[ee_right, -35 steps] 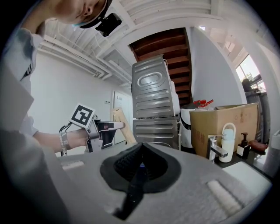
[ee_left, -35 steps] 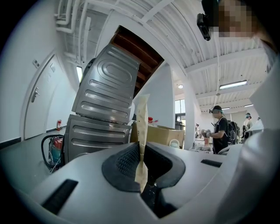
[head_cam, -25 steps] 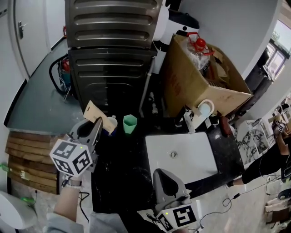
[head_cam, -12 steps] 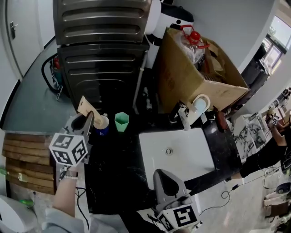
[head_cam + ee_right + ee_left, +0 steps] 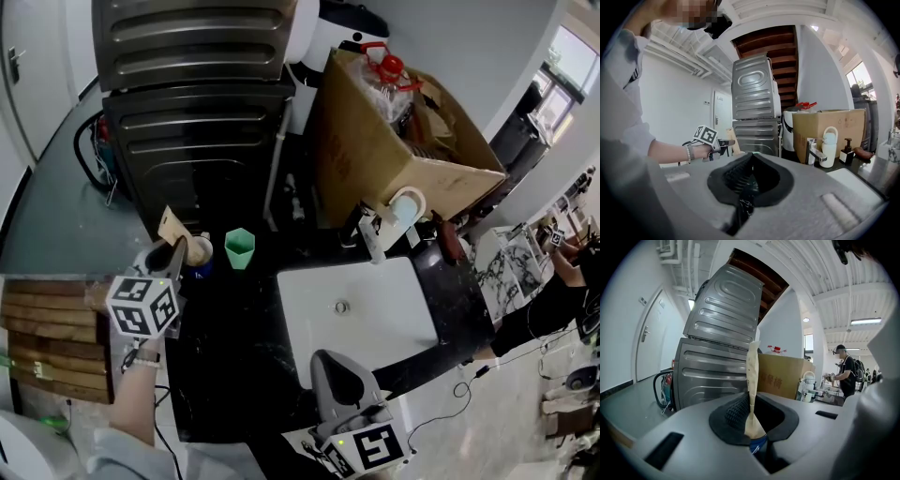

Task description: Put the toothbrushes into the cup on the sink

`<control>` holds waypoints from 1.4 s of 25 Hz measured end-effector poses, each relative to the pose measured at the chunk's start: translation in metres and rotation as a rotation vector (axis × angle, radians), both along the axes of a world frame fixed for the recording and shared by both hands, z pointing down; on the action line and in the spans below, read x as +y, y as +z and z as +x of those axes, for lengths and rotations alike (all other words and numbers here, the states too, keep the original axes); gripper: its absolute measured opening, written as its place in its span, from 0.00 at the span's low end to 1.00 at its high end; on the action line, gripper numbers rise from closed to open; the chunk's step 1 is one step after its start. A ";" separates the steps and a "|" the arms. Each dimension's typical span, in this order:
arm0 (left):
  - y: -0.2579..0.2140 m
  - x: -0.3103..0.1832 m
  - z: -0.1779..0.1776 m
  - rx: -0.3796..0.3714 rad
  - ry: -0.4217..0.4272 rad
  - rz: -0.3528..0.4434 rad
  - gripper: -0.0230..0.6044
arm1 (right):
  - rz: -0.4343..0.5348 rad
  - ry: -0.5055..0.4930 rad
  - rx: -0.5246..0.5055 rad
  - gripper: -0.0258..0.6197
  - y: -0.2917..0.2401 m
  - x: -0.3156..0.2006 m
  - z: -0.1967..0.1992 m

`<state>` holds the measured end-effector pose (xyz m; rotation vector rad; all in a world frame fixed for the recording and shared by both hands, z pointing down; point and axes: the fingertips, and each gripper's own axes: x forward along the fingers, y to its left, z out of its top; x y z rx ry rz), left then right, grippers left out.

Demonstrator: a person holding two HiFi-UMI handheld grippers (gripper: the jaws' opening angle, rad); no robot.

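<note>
Left gripper (image 5: pixel 750 405): clamps tan paper-wrapped toothbrush (image 5: pixel 752 373); it may pivot and miss the blue white-rimmed cup (image 5: pixel 198 253)
Right gripper (image 5: pixel 749 169): jaws together, empty; likely too far to steady a tipping cup

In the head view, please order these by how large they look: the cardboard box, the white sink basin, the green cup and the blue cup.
1. cardboard box
2. white sink basin
3. green cup and blue cup: about alike; the blue one is partly hidden, so I do not rank them.
</note>
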<state>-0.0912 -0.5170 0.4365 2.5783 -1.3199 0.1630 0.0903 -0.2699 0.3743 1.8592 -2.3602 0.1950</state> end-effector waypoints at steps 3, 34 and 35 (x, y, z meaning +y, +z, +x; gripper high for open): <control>0.012 -0.001 0.001 -0.015 0.000 -0.023 0.08 | -0.001 0.014 -0.008 0.04 0.001 0.000 0.003; 0.050 0.004 -0.008 -0.037 0.025 -0.115 0.32 | -0.044 -0.025 -0.001 0.04 0.003 0.002 -0.024; 0.050 0.006 -0.010 -0.034 0.023 -0.118 0.32 | -0.044 -0.028 -0.001 0.04 0.002 0.002 -0.025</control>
